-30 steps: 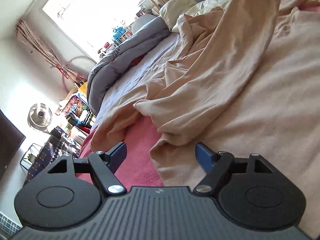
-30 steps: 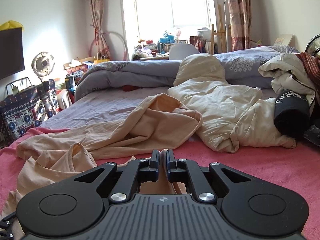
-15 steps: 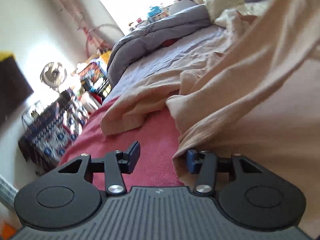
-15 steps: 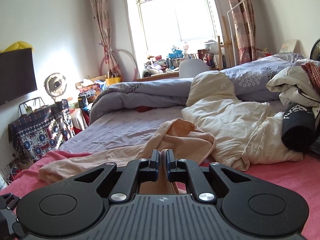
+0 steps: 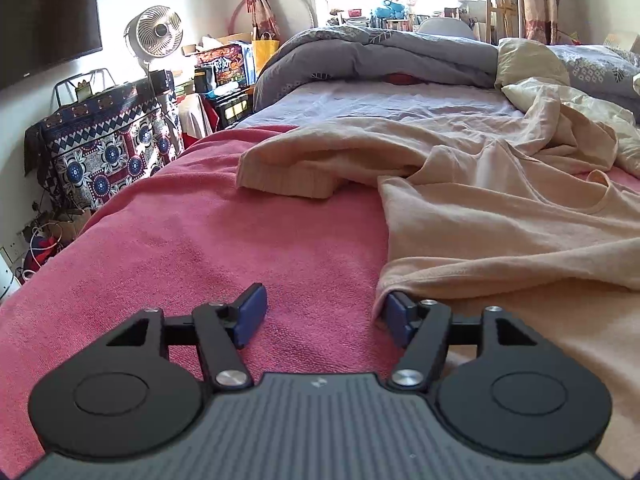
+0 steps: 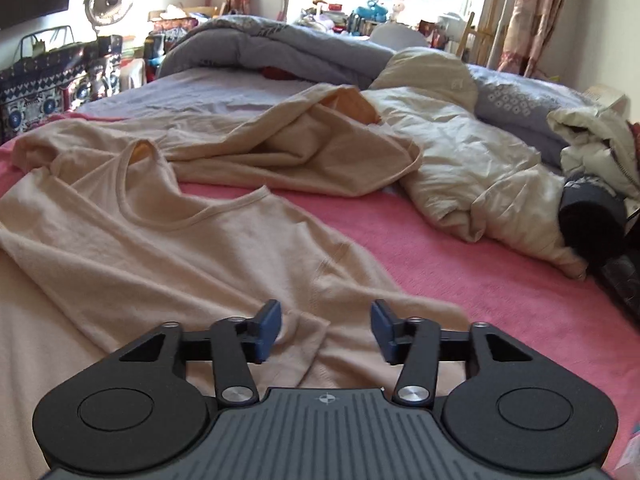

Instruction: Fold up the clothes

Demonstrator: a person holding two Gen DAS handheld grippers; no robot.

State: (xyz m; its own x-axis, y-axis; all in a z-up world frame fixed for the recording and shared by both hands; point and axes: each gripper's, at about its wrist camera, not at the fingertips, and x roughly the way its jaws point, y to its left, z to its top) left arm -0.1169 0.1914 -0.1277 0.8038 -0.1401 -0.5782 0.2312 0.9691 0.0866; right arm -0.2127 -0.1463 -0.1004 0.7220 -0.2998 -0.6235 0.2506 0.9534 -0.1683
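Beige shirt (image 6: pixel 192 248) lies flat on the pink blanket (image 5: pixel 224 248), neckline pointing toward the far edge. Right gripper (image 6: pixel 324 332) spread directly over its near hem — nearer. Left gripper (image 5: pixel 324 316) spread too, shirt's side edge at its right finger.
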